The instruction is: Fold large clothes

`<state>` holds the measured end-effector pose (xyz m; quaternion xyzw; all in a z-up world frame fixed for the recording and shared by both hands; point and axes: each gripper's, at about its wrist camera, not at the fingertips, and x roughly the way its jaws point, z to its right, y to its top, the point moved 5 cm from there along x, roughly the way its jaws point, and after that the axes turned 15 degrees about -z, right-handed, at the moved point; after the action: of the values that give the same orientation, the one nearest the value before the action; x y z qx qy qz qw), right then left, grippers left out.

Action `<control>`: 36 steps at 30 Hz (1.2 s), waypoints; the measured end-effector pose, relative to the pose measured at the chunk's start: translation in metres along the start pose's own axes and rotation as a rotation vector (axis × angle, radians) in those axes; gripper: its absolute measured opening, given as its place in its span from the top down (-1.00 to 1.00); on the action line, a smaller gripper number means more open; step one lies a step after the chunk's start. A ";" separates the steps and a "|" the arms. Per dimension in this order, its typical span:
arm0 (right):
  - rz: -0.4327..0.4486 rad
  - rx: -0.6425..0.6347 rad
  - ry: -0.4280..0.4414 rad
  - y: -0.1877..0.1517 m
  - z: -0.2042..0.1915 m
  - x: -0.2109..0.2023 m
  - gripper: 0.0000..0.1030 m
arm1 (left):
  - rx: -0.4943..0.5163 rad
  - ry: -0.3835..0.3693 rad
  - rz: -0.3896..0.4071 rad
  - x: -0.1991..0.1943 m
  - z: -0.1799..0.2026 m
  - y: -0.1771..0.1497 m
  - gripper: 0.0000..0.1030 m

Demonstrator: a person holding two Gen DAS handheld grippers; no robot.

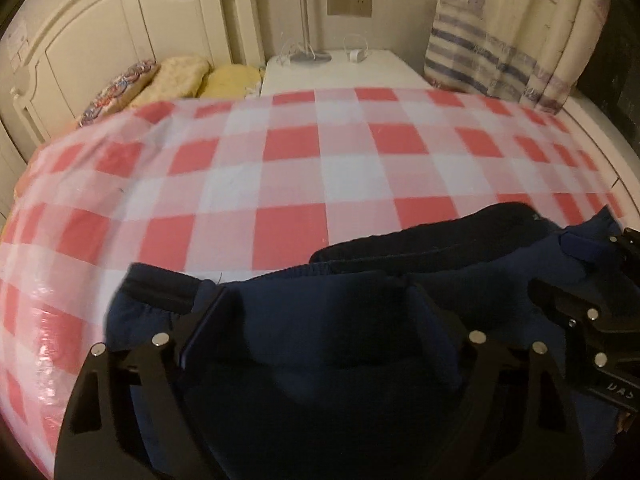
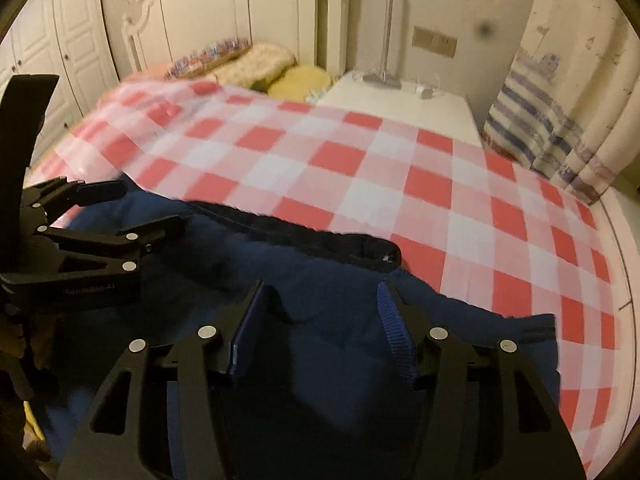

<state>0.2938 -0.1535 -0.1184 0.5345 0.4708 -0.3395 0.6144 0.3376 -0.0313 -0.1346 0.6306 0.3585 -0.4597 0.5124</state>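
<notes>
Hovering both grippers over navy garment, bunched at near edge of checked cloth. Left gripper wide, nothing pinched. Right gripper half spread, pads not yet pressing. Risk: pinching one layer only, or snagging the slick cloth beneath. Left gripper's body label too blurred to read

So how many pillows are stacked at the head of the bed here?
3, in a row against the headboard: a patterned pillow farthest left, a cream pillow in the middle, a yellow pillow nearest the nightstand. The checked cover may hide others.
</notes>
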 end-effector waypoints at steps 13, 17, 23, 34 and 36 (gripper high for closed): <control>0.061 -0.065 -0.122 -0.003 -0.012 0.020 -0.15 | 0.003 0.017 0.037 0.019 0.002 0.000 -0.90; 0.067 -0.071 -0.136 -0.002 -0.014 0.022 -0.16 | -0.006 -0.009 0.033 0.022 0.001 0.002 -0.94; 0.081 -0.070 -0.139 -0.003 -0.014 0.023 -0.17 | -0.010 -0.021 0.038 0.023 0.000 0.002 -0.95; 0.140 0.117 0.038 -0.001 0.030 -0.024 -0.39 | -0.006 -0.016 0.048 0.022 0.000 0.001 -0.95; 0.177 0.185 -0.023 -0.003 0.058 -0.044 -0.59 | -0.006 -0.017 0.047 0.022 0.000 0.001 -0.95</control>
<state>0.2888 -0.2142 -0.0789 0.6243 0.3815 -0.3321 0.5953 0.3458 -0.0321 -0.1549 0.6333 0.3405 -0.4518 0.5281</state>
